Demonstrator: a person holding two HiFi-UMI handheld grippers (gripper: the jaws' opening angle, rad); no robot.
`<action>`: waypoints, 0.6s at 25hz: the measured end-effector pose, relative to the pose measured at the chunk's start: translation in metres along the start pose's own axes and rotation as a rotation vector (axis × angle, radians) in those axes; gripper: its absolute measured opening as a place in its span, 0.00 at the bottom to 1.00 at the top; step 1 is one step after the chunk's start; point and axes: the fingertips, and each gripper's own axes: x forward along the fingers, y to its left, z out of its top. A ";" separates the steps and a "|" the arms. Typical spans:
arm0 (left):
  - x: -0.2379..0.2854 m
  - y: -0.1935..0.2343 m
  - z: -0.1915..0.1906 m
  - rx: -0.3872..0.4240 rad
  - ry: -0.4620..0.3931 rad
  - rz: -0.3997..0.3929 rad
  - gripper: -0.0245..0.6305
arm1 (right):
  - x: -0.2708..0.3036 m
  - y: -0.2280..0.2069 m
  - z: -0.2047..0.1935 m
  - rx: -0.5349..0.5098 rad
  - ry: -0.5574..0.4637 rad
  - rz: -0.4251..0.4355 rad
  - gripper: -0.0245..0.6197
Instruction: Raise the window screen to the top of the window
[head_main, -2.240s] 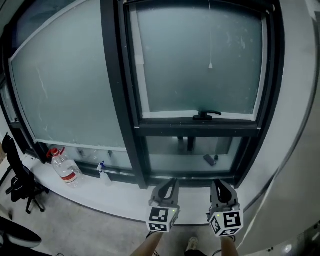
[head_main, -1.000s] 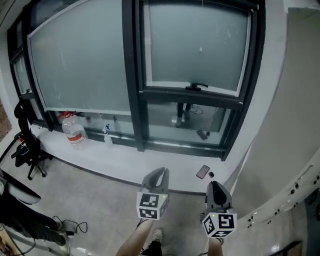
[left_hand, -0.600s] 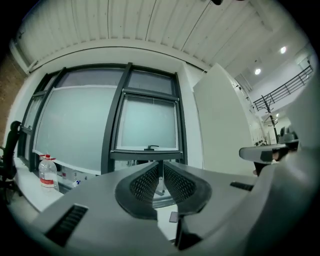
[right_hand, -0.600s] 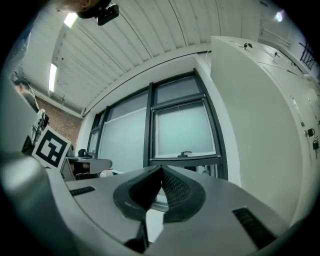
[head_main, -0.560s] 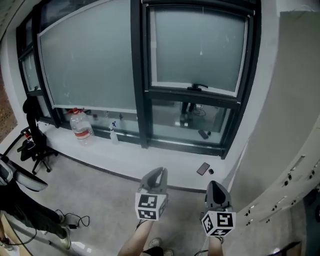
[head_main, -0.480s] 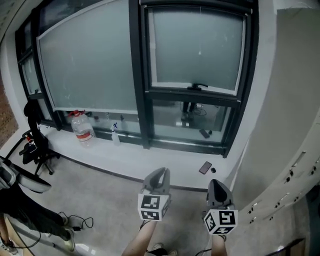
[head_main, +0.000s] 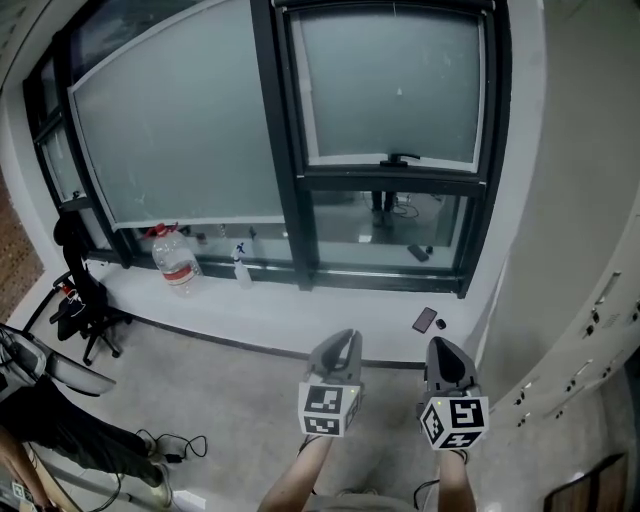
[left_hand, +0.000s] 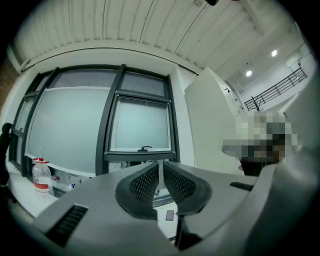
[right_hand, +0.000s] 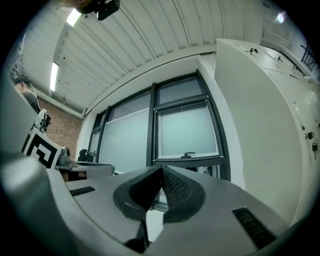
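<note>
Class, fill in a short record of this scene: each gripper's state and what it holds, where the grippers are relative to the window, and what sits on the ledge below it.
Left gripper: jaws slightly apart, nothing between them
Right gripper: shut, empty
Position: both held back from the window, touching nothing
Handle: at the lower edge of the frosted sash
Ledge: water bottle and spray bottle upright at left, phone lying flat at right
Chair: on the floor, far left
</note>
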 end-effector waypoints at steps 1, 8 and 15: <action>-0.001 0.001 -0.001 0.001 -0.001 -0.004 0.09 | 0.001 0.001 -0.001 0.003 0.001 -0.001 0.05; 0.000 0.007 -0.006 -0.011 0.006 -0.007 0.09 | 0.006 0.008 -0.006 -0.018 0.019 0.000 0.05; 0.001 0.008 -0.004 -0.029 -0.002 -0.008 0.09 | 0.009 0.009 -0.011 -0.032 0.043 0.010 0.05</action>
